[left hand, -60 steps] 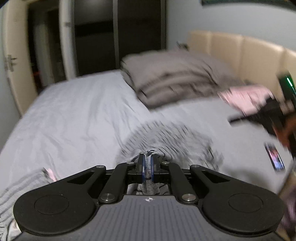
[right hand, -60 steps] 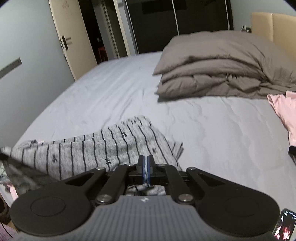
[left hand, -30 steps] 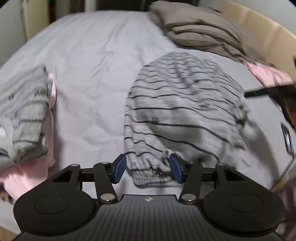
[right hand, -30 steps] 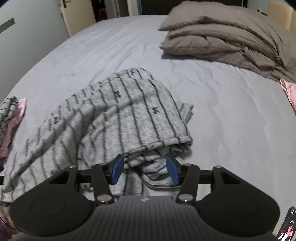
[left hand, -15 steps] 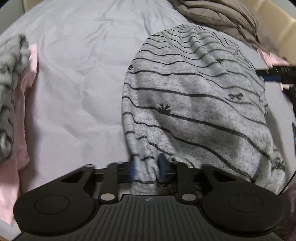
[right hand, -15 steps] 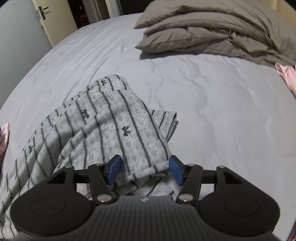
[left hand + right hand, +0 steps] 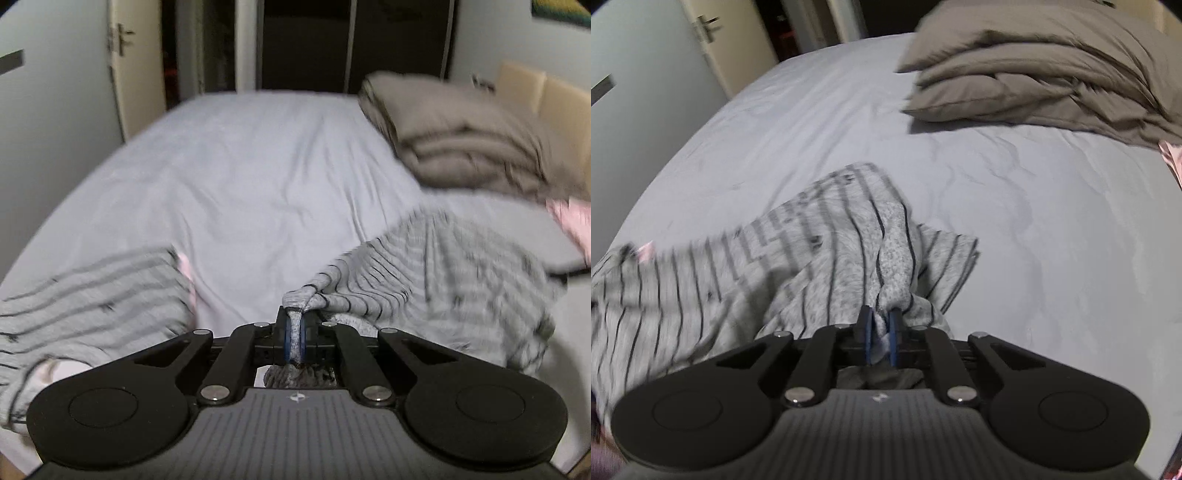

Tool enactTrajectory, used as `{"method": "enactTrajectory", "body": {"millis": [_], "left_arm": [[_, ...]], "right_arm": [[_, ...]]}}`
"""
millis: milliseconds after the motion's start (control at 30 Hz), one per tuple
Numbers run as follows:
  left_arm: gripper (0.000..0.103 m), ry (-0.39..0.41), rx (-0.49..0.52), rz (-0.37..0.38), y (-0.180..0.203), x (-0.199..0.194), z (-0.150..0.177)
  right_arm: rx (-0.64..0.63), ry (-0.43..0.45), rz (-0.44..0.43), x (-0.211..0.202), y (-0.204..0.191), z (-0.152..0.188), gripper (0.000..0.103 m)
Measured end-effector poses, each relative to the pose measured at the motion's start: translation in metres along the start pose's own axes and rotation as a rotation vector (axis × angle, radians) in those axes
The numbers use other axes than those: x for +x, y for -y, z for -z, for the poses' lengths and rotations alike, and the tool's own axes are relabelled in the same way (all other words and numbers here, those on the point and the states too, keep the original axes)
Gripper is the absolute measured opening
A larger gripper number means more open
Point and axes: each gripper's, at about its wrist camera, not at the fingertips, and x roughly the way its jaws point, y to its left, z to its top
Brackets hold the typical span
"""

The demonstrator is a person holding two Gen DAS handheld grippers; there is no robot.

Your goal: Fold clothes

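Observation:
A grey garment with thin black stripes (image 7: 443, 266) lies bunched on the pale bed sheet (image 7: 258, 166). My left gripper (image 7: 294, 332) is shut on a rolled edge of it, and the cloth stretches away to the right from the pads. In the right wrist view the same striped garment (image 7: 831, 258) rises in a ridge toward my right gripper (image 7: 880, 339). That gripper's jaws are closing, with a fold of the cloth pinched between the blue pads. The rest of the garment trails off to the left, blurred.
Folded striped and pink clothes (image 7: 92, 295) are piled at the bed's near left. A folded brown duvet (image 7: 461, 147) lies at the far right by the beige headboard (image 7: 546, 96). A pink garment (image 7: 576, 221) sits at the right edge. Behind the bed are a door (image 7: 136, 74) and dark wardrobe.
Both grippers went from open around the garment's edge to closed on it. The left one has risen and tipped up, pulling the cloth off the sheet.

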Motion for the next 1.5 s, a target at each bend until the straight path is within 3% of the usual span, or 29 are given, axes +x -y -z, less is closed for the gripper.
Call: {"method": "enactTrajectory", "body": {"millis": [67,200,467,667,800,1000,1033,1133,1400,1500], "left_arm": [[0.003,0.033,0.001,-0.021,-0.005,-0.015,-0.005],[0.003,0.068,0.117,-0.092,0.000,-0.043,-0.008],[0.003,0.012,0.209,-0.149,0.001,-0.059,0.012],[0.003,-0.037,0.212,-0.163,-0.001,-0.049,0.020],[0.003,-0.055,0.216,-0.168,-0.003,-0.041,0.025],[0.003,-0.053,0.215,-0.170,-0.004,-0.034,0.021],[0.003,-0.052,0.213,-0.171,-0.005,-0.032,0.020],[0.003,-0.055,0.209,-0.173,-0.007,-0.027,0.019],[0.003,-0.089,0.205,-0.190,-0.012,-0.011,0.017],[0.003,-0.098,0.203,-0.193,-0.014,-0.007,0.016]], "right_arm": [[-0.037,-0.020,-0.026,-0.012,-0.010,0.011,0.010],[-0.101,-0.089,-0.082,-0.026,-0.032,0.041,0.010],[-0.244,-0.267,-0.227,-0.035,-0.077,0.116,0.005],[-0.336,-0.465,-0.362,-0.022,-0.109,0.155,0.000],[-0.361,-0.403,-0.324,-0.022,-0.108,0.135,0.005],[-0.222,-0.221,-0.209,-0.026,-0.060,0.067,0.008],[-0.206,-0.195,-0.187,-0.027,-0.052,0.060,0.012],[-0.164,-0.110,-0.109,-0.023,-0.019,0.039,0.054],[-0.118,0.023,0.010,0.024,0.017,-0.007,0.052],[-0.074,0.021,0.036,0.049,0.028,-0.023,0.066]]}}
